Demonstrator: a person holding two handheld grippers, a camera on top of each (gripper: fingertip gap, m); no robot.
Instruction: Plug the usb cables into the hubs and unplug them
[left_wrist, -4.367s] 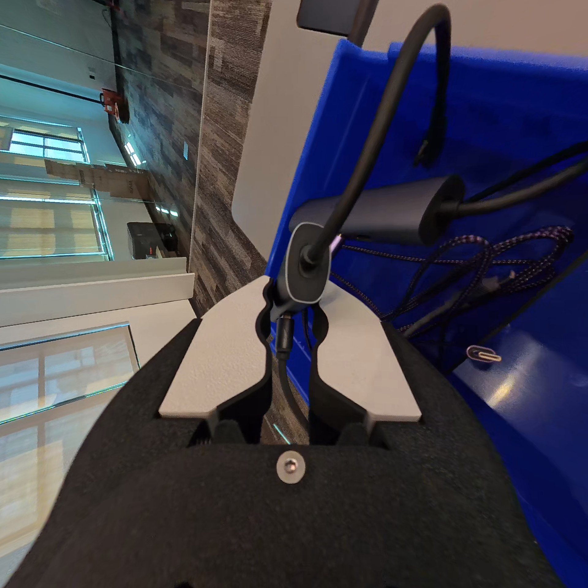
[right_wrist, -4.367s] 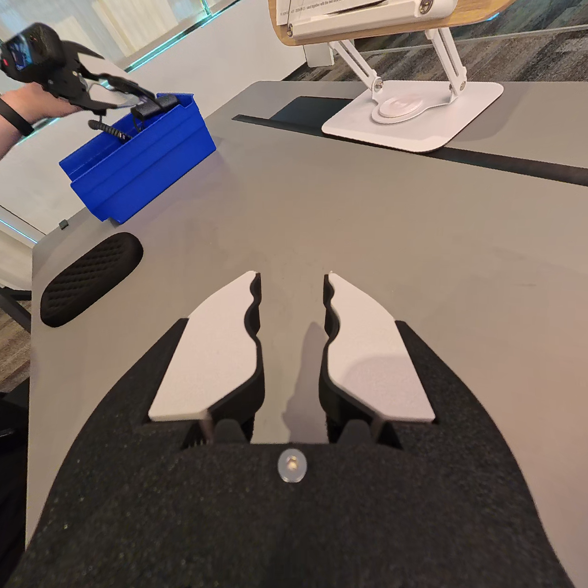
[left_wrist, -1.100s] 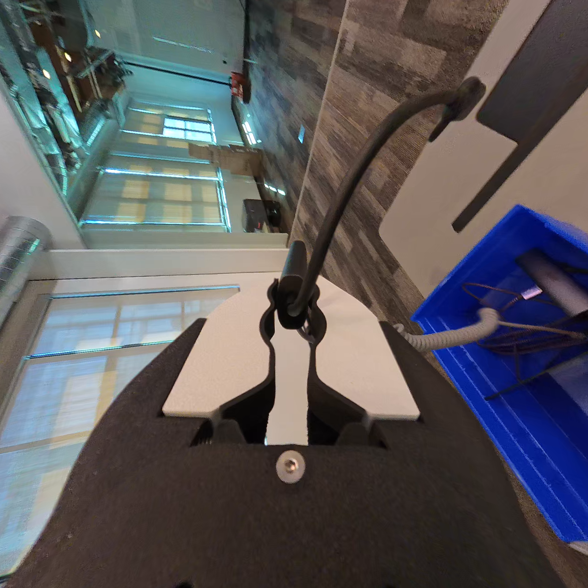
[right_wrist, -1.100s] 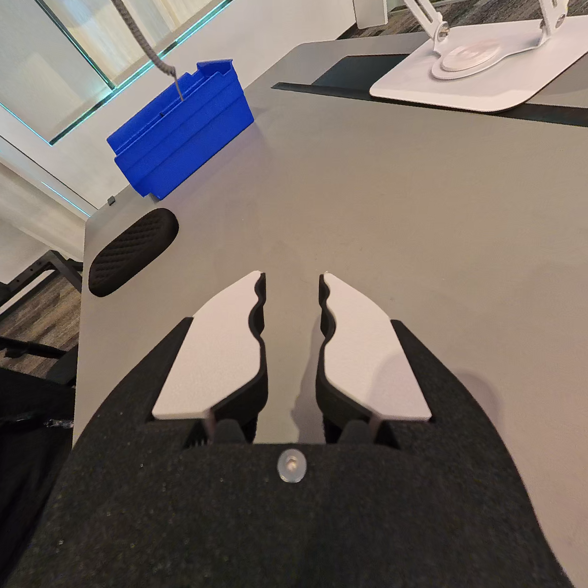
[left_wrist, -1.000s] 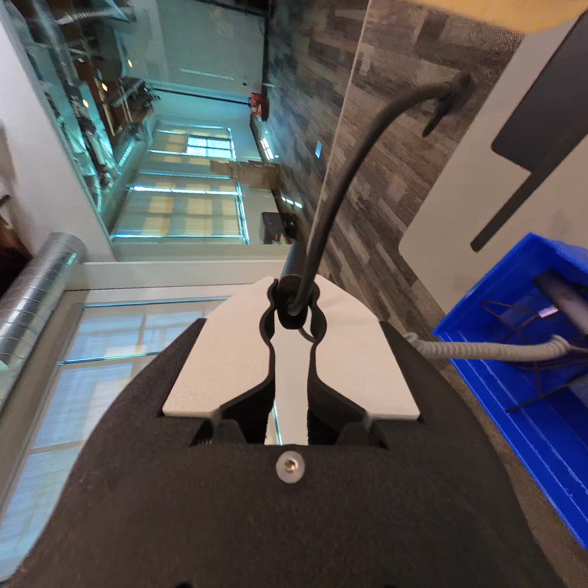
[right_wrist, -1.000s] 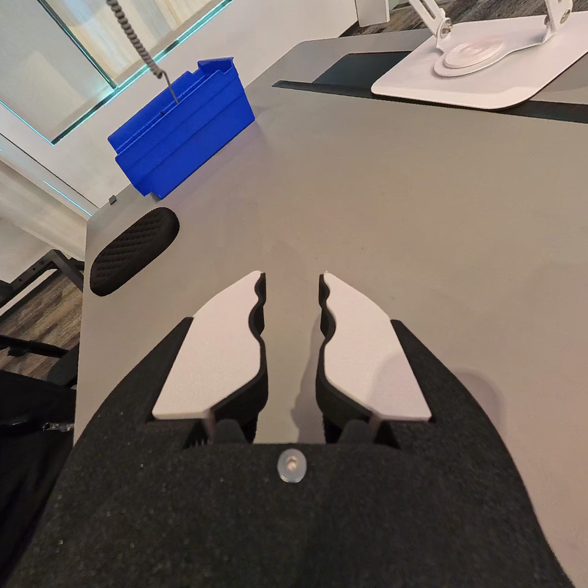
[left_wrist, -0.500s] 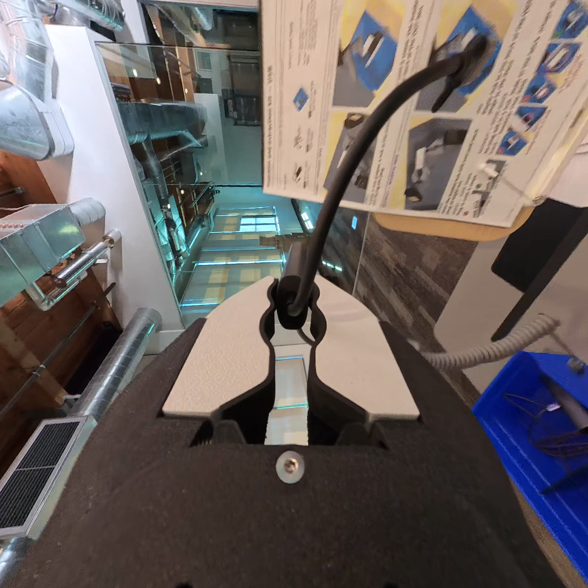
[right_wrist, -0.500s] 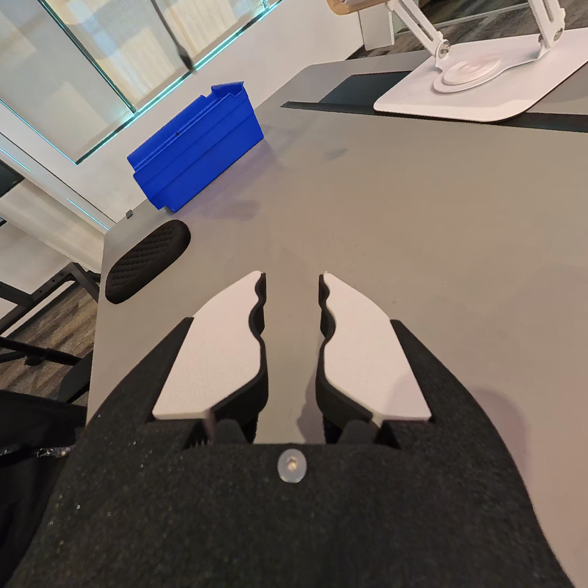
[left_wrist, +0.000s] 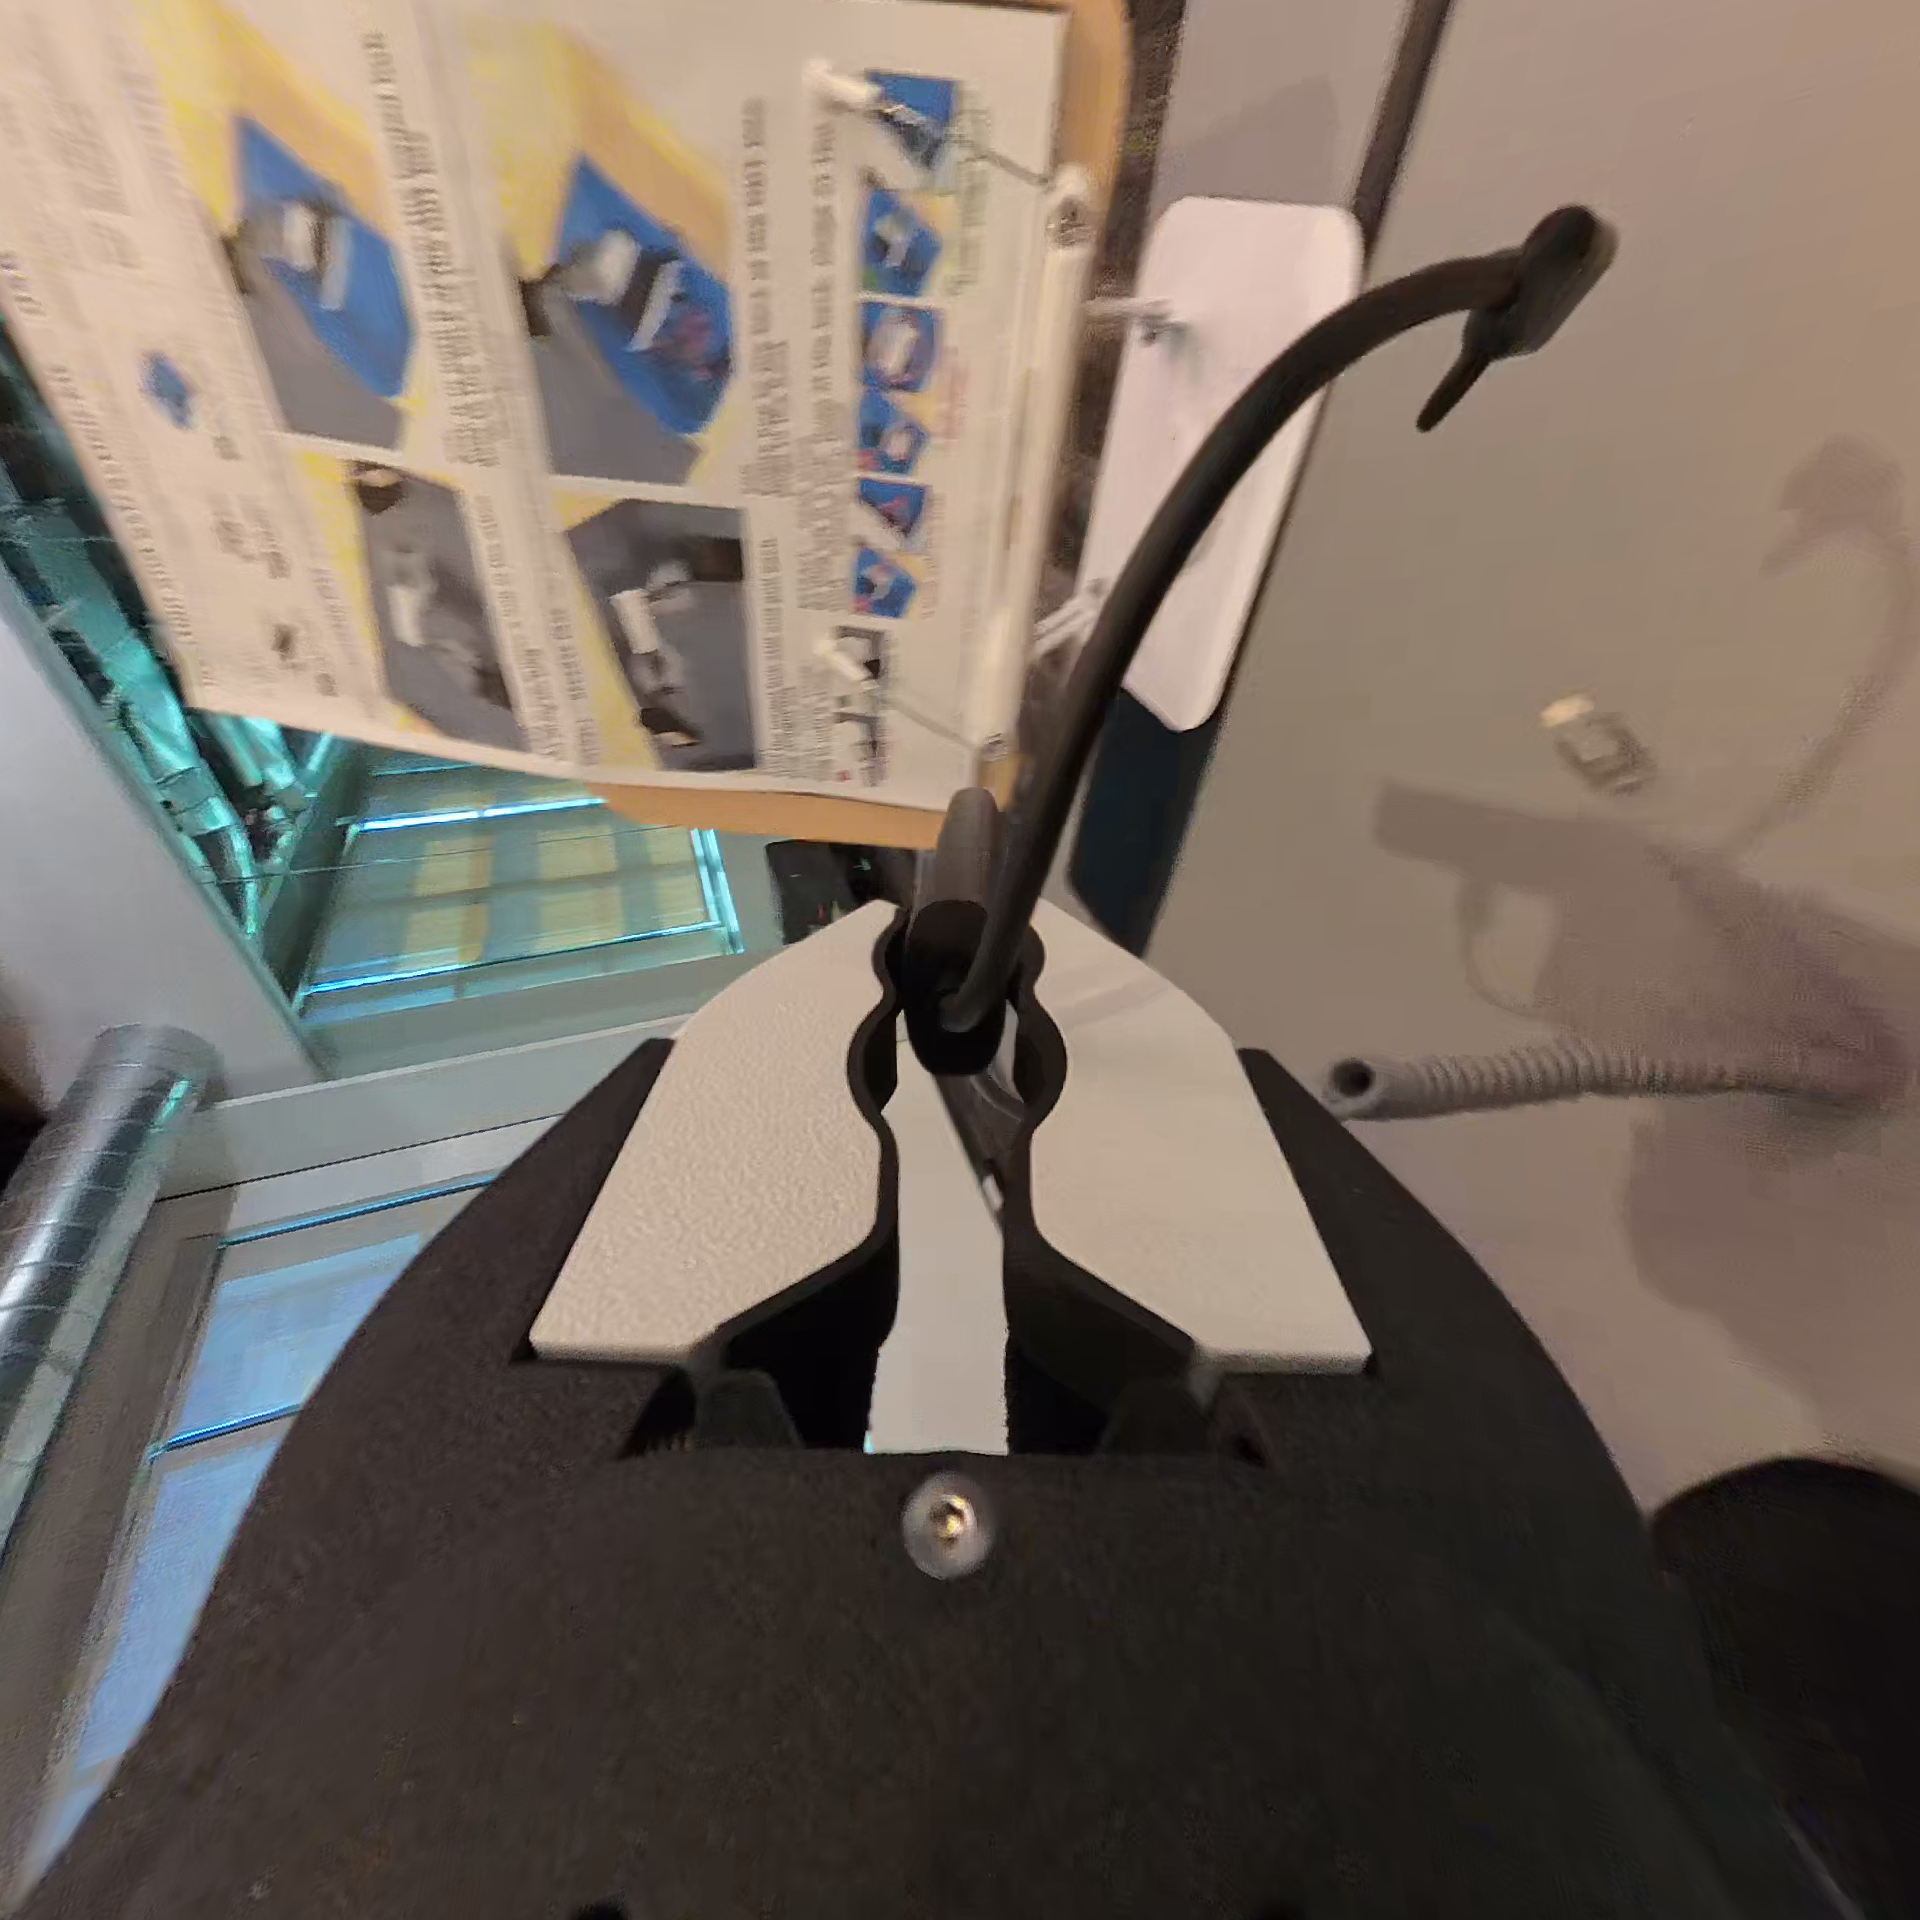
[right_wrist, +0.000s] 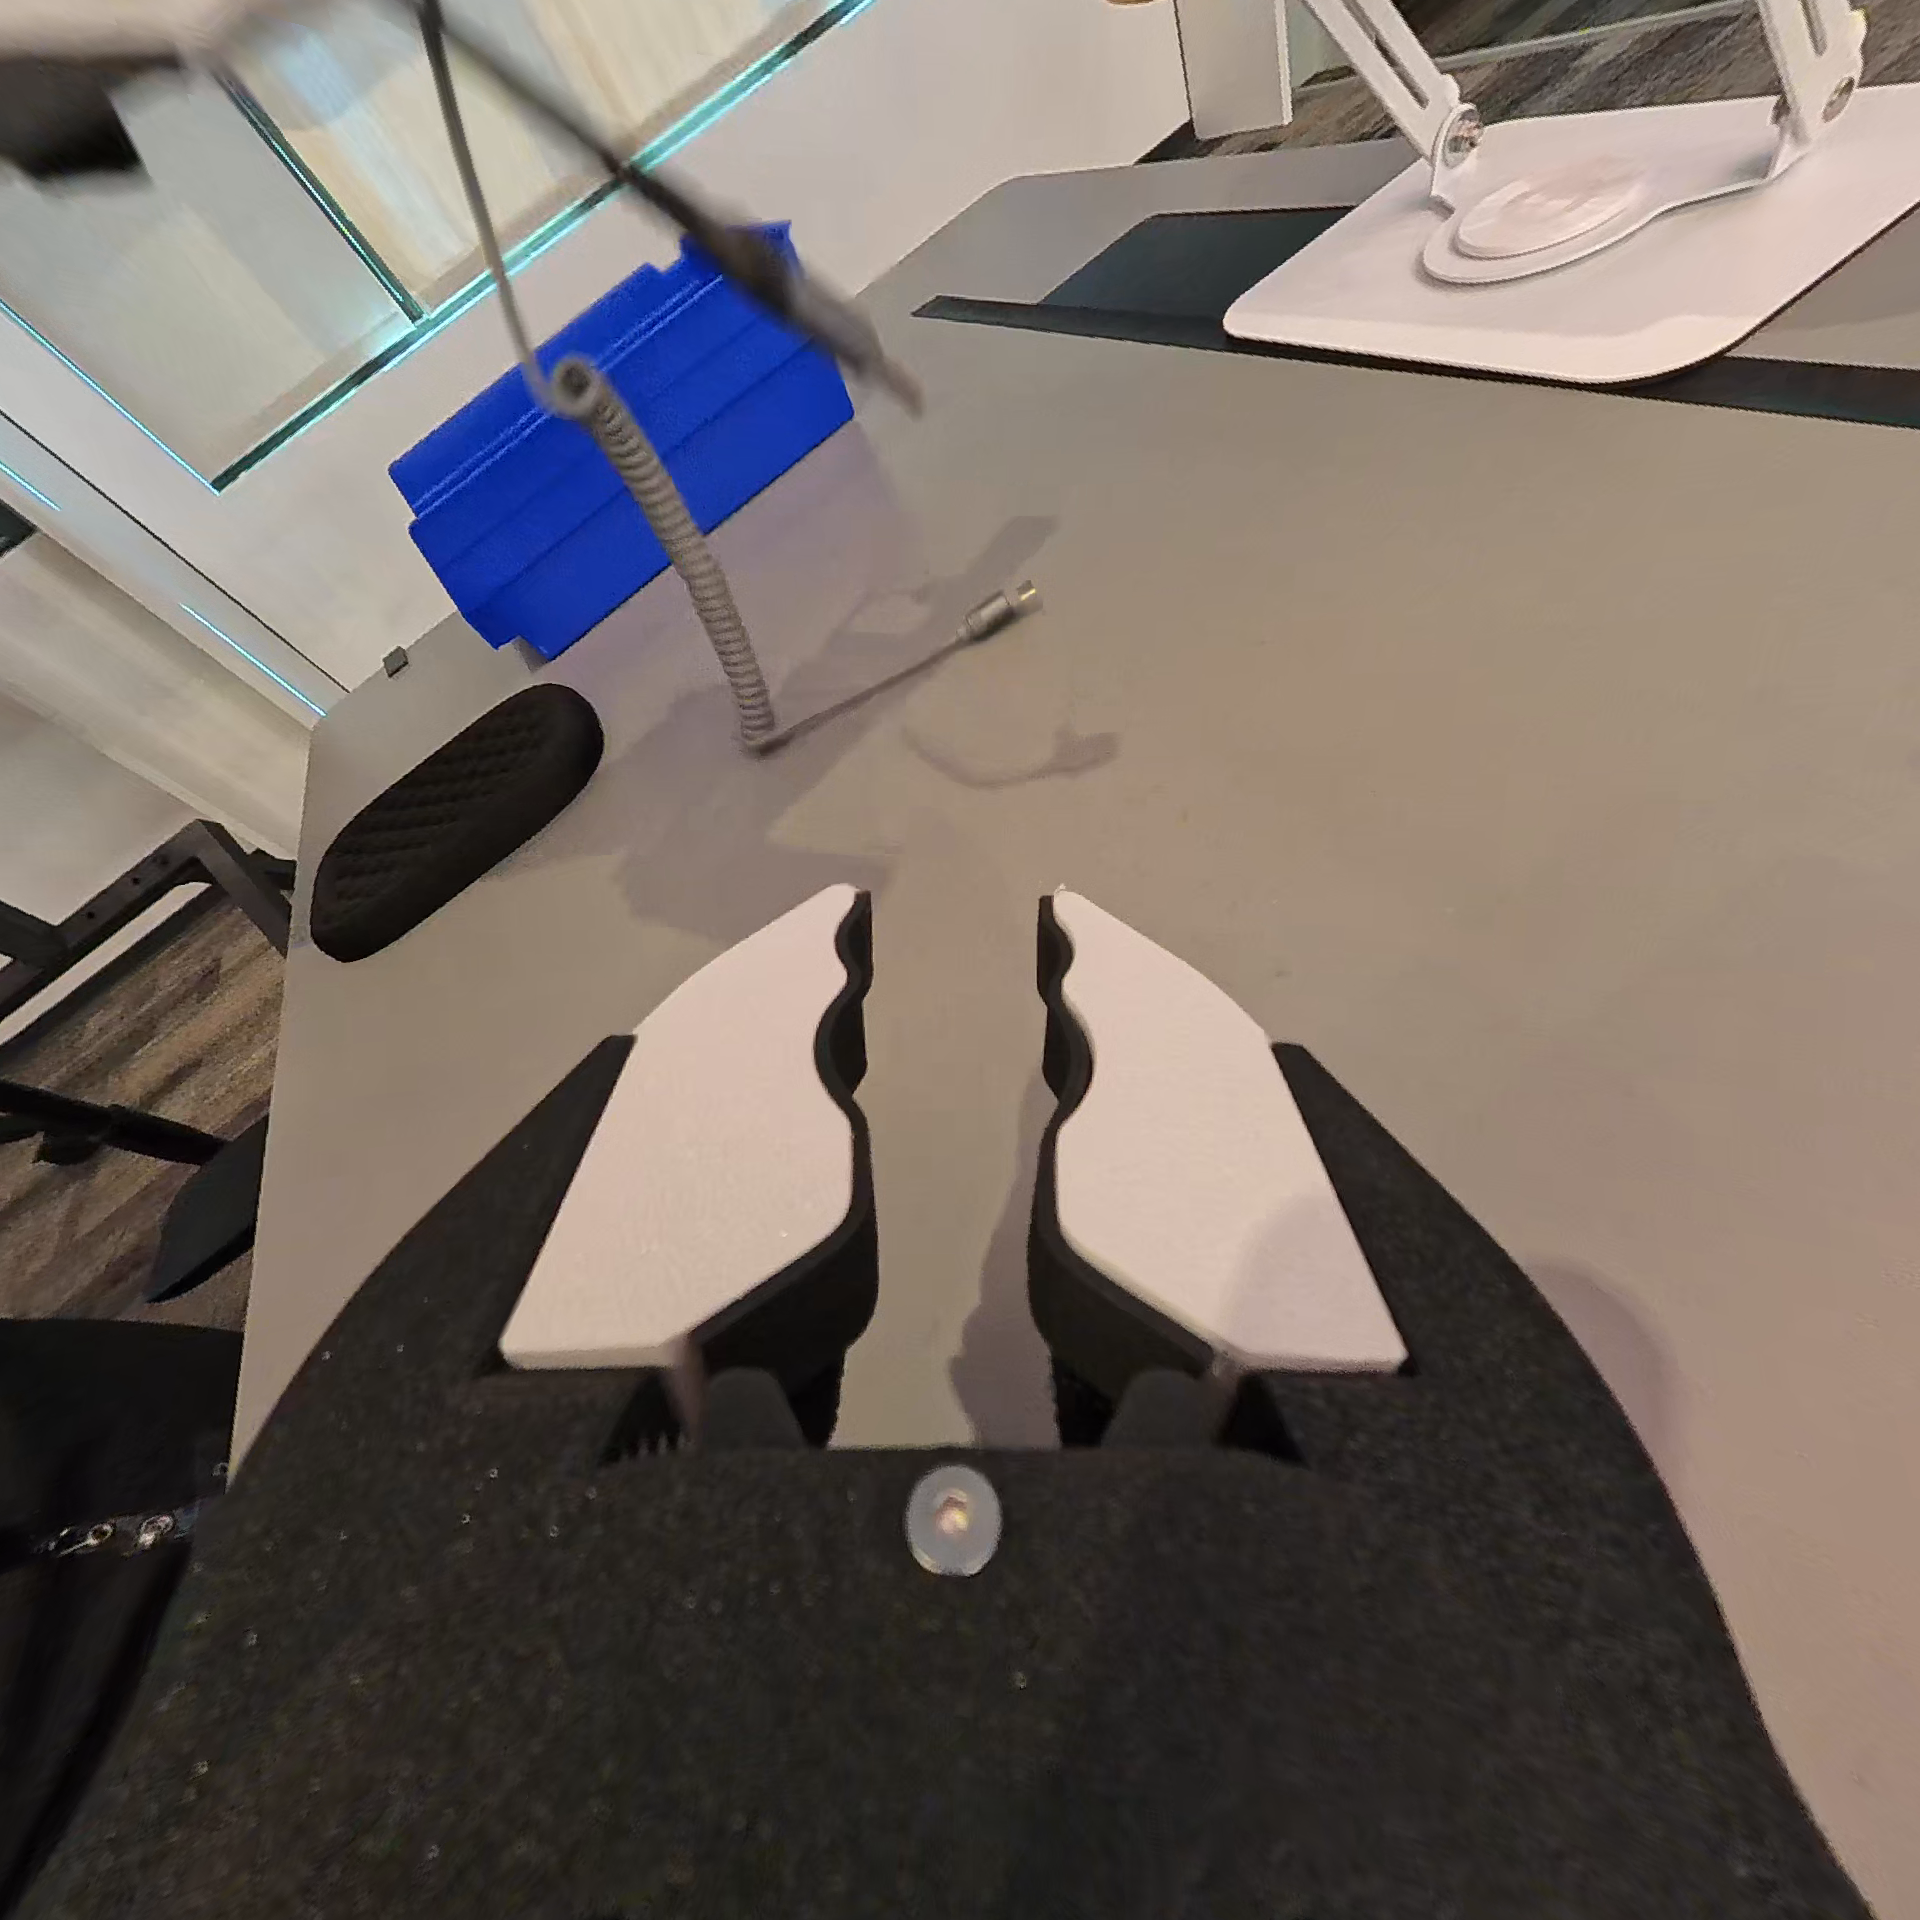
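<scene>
Left tongs (left_wrist: 961, 971) clamped on rounded dark hub (left_wrist: 951, 883) with rubbery black lead (left_wrist: 1122, 613); right tongs (right_wrist: 956, 914) parted, empty.

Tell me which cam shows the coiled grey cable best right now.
Right wrist view: the coiled grey cable hangs down to the grey table, its metal plug lying on the surface. Left wrist view shows only a blurred stretch beside the left gripper.

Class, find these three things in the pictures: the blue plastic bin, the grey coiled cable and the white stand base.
Blue plastic bin (right_wrist: 582, 499), right wrist view: on its ribbed side wall.
Grey coiled cable (right_wrist: 717, 613), right wrist view: on its hanging coiled stretch.
White stand base (right_wrist: 1455, 312), right wrist view: on its flat plate.
</scene>
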